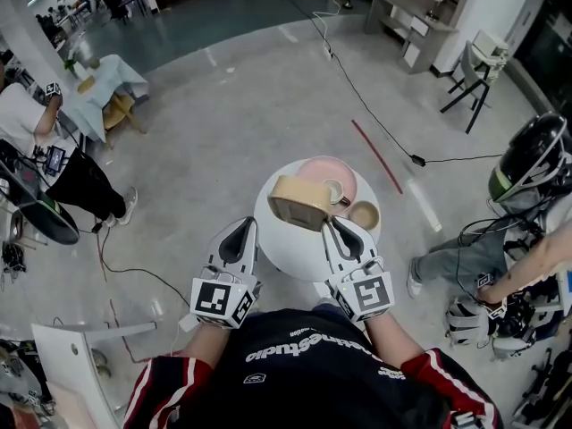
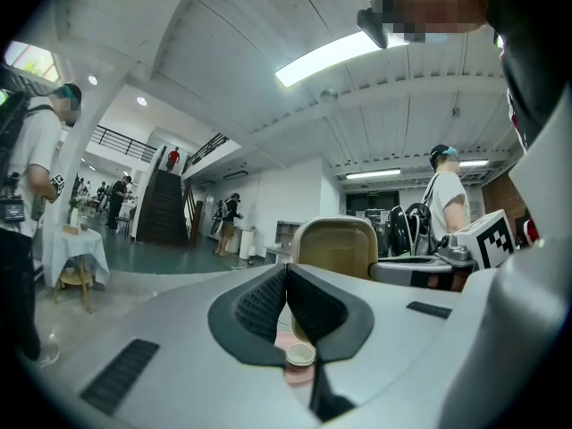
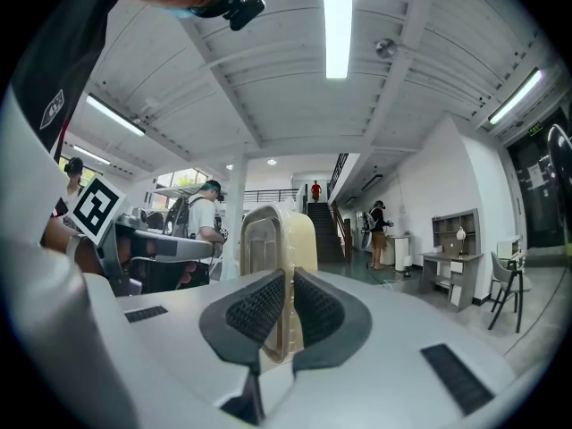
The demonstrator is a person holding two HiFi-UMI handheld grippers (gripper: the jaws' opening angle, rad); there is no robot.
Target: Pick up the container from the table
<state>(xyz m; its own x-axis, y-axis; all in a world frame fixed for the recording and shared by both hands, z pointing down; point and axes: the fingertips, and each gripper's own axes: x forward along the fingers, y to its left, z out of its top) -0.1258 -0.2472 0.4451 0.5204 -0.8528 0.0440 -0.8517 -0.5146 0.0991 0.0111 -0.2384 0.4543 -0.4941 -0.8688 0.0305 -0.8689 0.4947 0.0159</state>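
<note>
Grey polished floor surrounds a round white desk [image 1: 290,250] in the head view, and seated people are cut off at both edges. On the desk lie a round pink plate [image 1: 344,172] and a small tan bowl [image 1: 364,214]. The right gripper [image 1: 330,225] clamps a beige rectangular plastic container [image 1: 297,204] by its rim, tipped on edge over the desk. The container covers part of the plate, and whether its lower edge touches anything cannot be told. The left gripper [image 1: 245,225] hovers beside it, apart from the container.

From the left gripper view, the left gripper [image 2: 286,271] has its jaws pressed together on nothing. They hide the lower part of the container [image 2: 338,247]. A small pale round rim [image 2: 299,354] peeks out below, too little to identify.

From the right gripper view, the right gripper [image 3: 288,277] stands narrowly parted, pinching the upright container [image 3: 277,231] wall. The pads hide the container's bottom.
</note>
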